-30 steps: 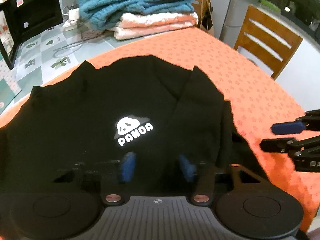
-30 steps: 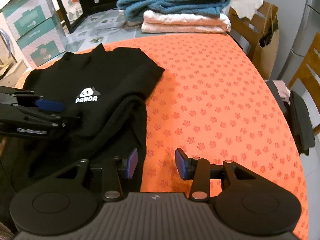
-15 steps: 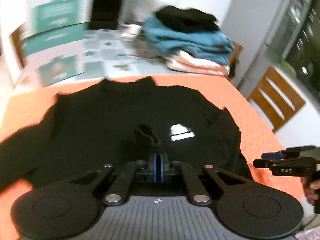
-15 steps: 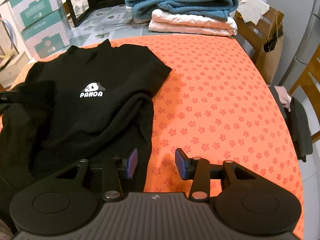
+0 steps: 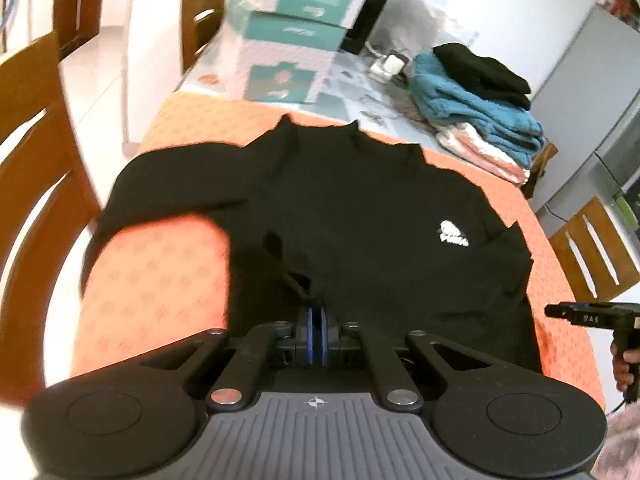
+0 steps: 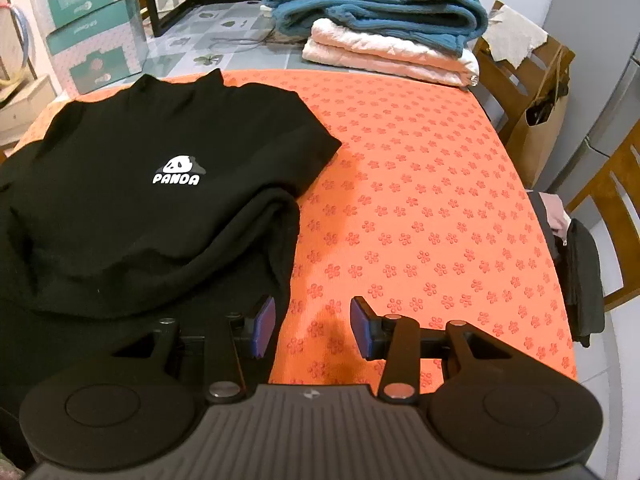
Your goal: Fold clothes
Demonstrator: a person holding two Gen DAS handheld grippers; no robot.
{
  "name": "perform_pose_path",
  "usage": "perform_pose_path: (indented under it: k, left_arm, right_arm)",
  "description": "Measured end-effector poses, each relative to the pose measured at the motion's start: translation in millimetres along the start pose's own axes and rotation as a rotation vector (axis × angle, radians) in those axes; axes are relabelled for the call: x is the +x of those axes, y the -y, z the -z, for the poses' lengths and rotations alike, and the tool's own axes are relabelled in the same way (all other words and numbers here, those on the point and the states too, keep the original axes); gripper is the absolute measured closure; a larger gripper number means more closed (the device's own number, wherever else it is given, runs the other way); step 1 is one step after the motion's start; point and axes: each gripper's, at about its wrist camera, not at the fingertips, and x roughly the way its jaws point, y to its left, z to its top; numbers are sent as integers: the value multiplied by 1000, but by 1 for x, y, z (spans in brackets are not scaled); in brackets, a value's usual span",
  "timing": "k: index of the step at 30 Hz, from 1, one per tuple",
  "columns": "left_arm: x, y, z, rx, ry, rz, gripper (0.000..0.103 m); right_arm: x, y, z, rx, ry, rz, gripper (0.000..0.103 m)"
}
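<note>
The black PANDA sweater [image 6: 160,208] lies spread on the orange flower-print tablecloth [image 6: 420,200], collar toward the folded stack [image 6: 380,20] at the table's far end, so its long axis runs from that stack back toward the person. The left gripper [image 5: 316,334] is clenched on a bunch of the sweater's black fabric at the near edge, with one sleeve trailing off to its left. The right gripper [image 6: 312,326] hangs released over bare cloth just beside the sweater's right side, touching nothing; its left pad [image 6: 264,324] is nearest the fabric. So the left hand is the one that can carry the next fold.

Count: one sweater to fold, two grippers, one stack of about four folded items, two teal-and-white cartons [image 6: 92,28].
</note>
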Motion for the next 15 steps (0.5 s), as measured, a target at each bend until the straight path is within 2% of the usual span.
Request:
perform_pose_path:
  k: [7,9,11,13,15]
  left_arm:
    - [-19,-26,28,-86,-9,-18,93]
    - [-24,-32,36,-116,-4,-22,82]
    - [-27,-37,40,-147,15,-28,55]
    - [-27,-42,42,-178,41,-44,47]
    - [-20,-47,40,-202,50,-52,47]
  right_arm:
    - [-9,-8,2,-90,-11,4,56]
    - [-12,-8,3,-111,-15,7,54]
    - [-14,-8,4,-130,-19,11,51]
    - [-14,-7,4,-140,-26,15,51]
    - [-15,-6,5,-151,-33,19,51]
